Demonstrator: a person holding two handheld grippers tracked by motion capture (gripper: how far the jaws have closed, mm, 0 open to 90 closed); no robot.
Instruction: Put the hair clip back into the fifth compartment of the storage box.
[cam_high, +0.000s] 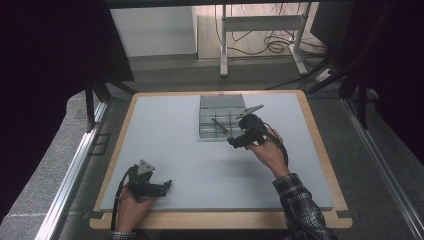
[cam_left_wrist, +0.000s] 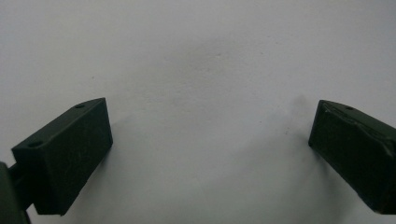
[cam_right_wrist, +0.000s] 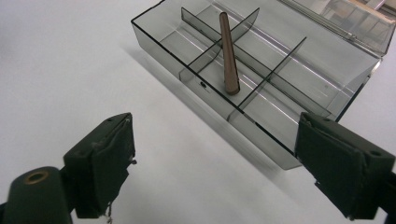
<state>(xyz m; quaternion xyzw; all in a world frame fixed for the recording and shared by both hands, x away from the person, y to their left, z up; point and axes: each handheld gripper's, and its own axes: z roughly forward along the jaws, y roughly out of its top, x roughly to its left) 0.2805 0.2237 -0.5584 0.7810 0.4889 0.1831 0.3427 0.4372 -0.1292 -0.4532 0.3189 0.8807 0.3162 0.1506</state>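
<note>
A clear grey box (cam_high: 209, 131) with several compartments sits at the middle back of the table, its lid (cam_high: 222, 101) folded open behind it. A brown stick (cam_high: 219, 125) lies slanted across the dividers; in the right gripper view the stick (cam_right_wrist: 228, 51) rests one end down in a middle compartment of the box (cam_right_wrist: 156, 49). My right gripper (cam_high: 233, 143) hovers just in front of the box's near right corner, its jaws open and nothing between them (cam_right_wrist: 215, 158). My left gripper (cam_high: 169, 184) rests near the front left of the table, open over bare surface (cam_left_wrist: 210, 140).
The grey table mat (cam_high: 190, 150) has a wooden border (cam_high: 225, 220). Beyond the far edge stand a white desk frame (cam_high: 260, 30) with cables on the floor. Metal rails (cam_high: 75, 165) run along both sides of the table.
</note>
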